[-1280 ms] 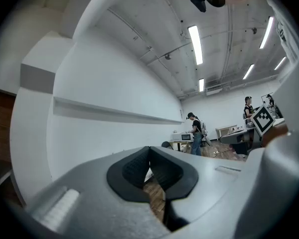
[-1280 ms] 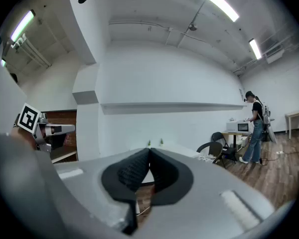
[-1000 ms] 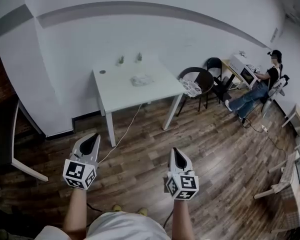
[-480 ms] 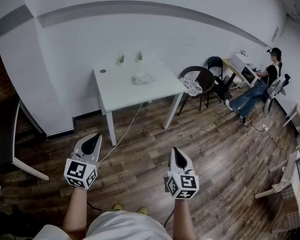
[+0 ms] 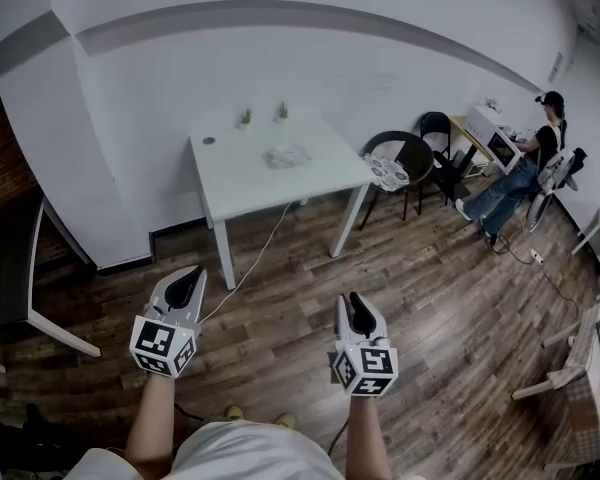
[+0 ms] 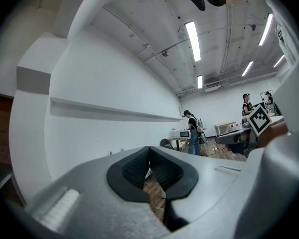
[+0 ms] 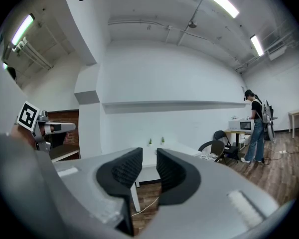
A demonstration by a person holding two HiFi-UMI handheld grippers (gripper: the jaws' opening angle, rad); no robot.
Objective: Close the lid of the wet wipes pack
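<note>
The wet wipes pack lies as a pale packet on the white table by the far wall; whether its lid is up is too small to tell. Both grippers hang low over the wooden floor, well short of the table. My left gripper has its pads meeting at the tips, with nothing in them. My right gripper has just been opening; its pads stand apart, nothing between them, and the table shows through the gap.
Two small potted plants stand at the table's back edge. A cable trails from the table across the floor. A black chair stands to the table's right. A person sits at a desk at the far right. A dark table is at the left.
The right gripper's jaws have parted; they were together in the earlier frames. Both hands stay in the same place.
</note>
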